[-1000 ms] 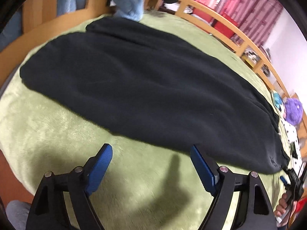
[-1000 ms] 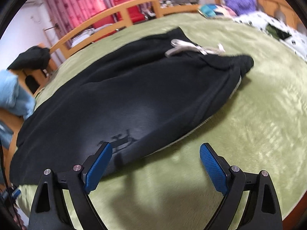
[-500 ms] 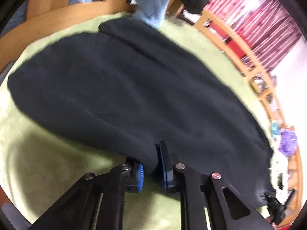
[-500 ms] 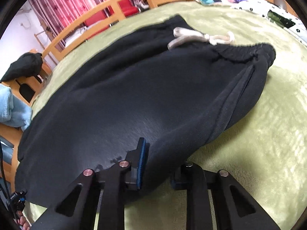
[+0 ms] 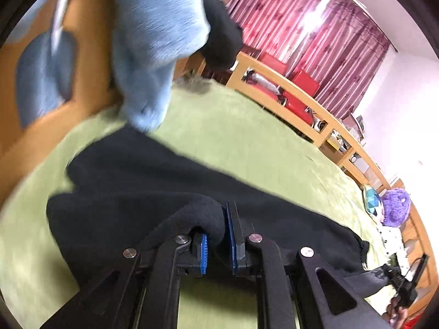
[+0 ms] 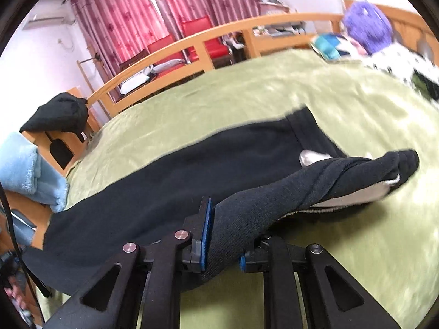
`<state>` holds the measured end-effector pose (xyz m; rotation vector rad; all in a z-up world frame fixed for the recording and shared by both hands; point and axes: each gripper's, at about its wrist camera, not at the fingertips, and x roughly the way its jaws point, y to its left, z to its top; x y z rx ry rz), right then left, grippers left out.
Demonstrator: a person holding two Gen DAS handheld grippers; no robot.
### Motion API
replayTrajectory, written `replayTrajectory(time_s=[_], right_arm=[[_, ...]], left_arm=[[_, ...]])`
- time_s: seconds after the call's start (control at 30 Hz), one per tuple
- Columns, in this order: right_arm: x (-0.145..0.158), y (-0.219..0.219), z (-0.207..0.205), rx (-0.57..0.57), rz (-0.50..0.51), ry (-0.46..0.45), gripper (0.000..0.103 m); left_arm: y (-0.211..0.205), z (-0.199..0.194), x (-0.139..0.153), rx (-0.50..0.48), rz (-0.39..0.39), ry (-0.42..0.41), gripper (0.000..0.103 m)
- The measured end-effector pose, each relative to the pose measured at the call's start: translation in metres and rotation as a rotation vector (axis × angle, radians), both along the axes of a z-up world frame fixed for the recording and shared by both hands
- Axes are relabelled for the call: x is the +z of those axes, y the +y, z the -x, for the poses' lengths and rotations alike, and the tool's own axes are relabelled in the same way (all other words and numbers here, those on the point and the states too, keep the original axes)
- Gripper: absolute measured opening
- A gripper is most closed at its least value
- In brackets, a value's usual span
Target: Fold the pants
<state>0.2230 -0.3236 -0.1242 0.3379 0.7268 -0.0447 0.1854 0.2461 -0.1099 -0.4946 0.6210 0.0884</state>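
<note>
Black pants [image 5: 142, 181] lie lengthwise on a green bedspread [image 5: 247, 137]. My left gripper [image 5: 218, 244] is shut on the near edge of the pants at the leg end and holds a fold of cloth lifted above the rest. My right gripper [image 6: 222, 235] is shut on the near edge of the pants [image 6: 192, 164] toward the waist and holds it raised. The waistband [image 6: 397, 161] curls over at the right, and a white drawstring [image 6: 312, 156] shows beneath it.
A wooden bed rail [image 6: 225, 33] runs along the far side. A light blue blanket [image 5: 156, 41] hangs over the footboard by the leg ends. A purple plush toy [image 6: 367, 22] and pillows lie at the head end. Red chairs and curtains stand beyond.
Both grippers closed on the near edge of the pants, then lifted it and carried it toward the far side, so the pants now look narrower.
</note>
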Motion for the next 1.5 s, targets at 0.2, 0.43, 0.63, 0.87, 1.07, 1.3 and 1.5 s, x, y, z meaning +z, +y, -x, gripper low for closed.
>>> replayTrajectory(time_s=[0.2, 0.43, 0.63, 0.87, 1.07, 1.3, 1.5], right_arm=[[0.025, 0.009, -0.078, -0.001, 0.056, -0.023, 0.016], [-0.015, 0.016, -0.165, -0.023, 0.046, 0.115, 0.047], [-0.043, 0.027, -0.131, 0.017, 0.033, 0.144, 0.059], [-0.057, 0.017, -0.043, 0.041, 0.177, 0.121, 0.074], [-0.101, -0.037, -0.017, -0.045, 0.07, 0.225, 0.076], [-0.125, -0.096, -0.037, -0.218, -0.242, 0.178, 0.084], [-0.128, -0.077, -0.089, -0.232, -0.155, 0.157, 0.083]], left_arm=[[-0.001, -0.089, 0.012, -0.013, -0.039, -0.017, 0.012], [-0.01, -0.167, -0.035, -0.032, 0.016, 0.24, 0.041], [-0.034, -0.117, -0.03, -0.054, -0.077, 0.162, 0.074], [-0.053, -0.036, -0.043, -0.091, -0.089, 0.166, 0.078], [-0.055, -0.013, -0.106, -0.076, 0.051, 0.257, 0.078], [-0.049, -0.043, -0.137, -0.006, 0.152, 0.238, 0.077], [-0.049, -0.07, -0.145, 0.09, 0.222, 0.21, 0.075]])
